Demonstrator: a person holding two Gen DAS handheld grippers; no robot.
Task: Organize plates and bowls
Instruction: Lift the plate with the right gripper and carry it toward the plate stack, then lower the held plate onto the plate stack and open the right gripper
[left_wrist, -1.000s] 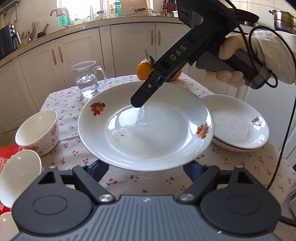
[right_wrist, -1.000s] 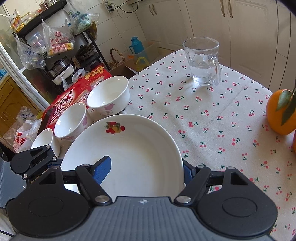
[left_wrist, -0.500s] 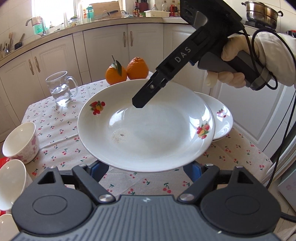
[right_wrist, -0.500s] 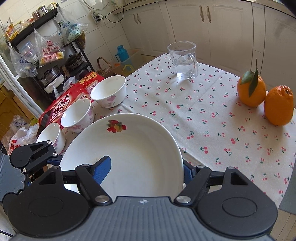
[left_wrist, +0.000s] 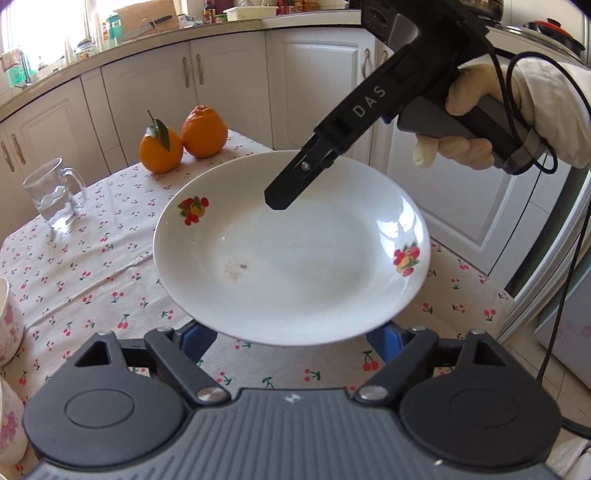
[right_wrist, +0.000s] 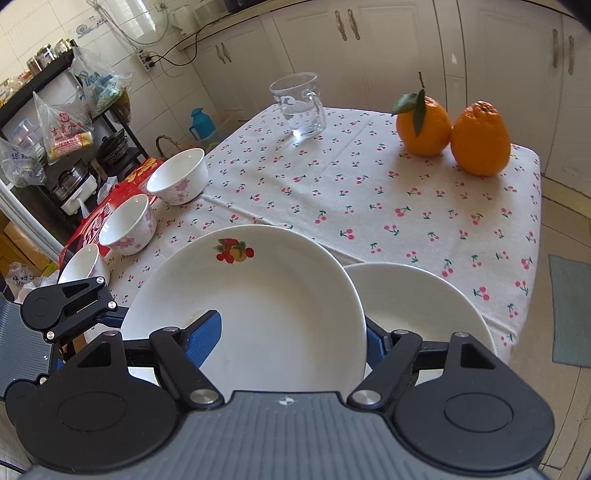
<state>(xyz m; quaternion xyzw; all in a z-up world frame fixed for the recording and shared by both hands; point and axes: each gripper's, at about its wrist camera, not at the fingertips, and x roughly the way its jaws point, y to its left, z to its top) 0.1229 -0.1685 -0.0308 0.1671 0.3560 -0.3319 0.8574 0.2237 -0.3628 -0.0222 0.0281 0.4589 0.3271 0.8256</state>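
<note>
A white plate with fruit decals is held in the air over the table's right end, also in the right wrist view. My right gripper is shut on its rim, one finger lying on top of the plate. My left gripper sits under the plate's near edge with its blue pads spread wide; the plate rests above them. A stack of white plates lies on the table just right of the held plate. Three white floral bowls stand along the left edge.
A glass mug of water stands at the far side of the cherry-print tablecloth. Two oranges sit at the far right corner. A red package lies under the bowls. Cabinets stand beyond the table.
Both grippers have carried the plate to the right across the table. The plate stack now shows beside the held plate in the right wrist view and is hidden under it in the left.
</note>
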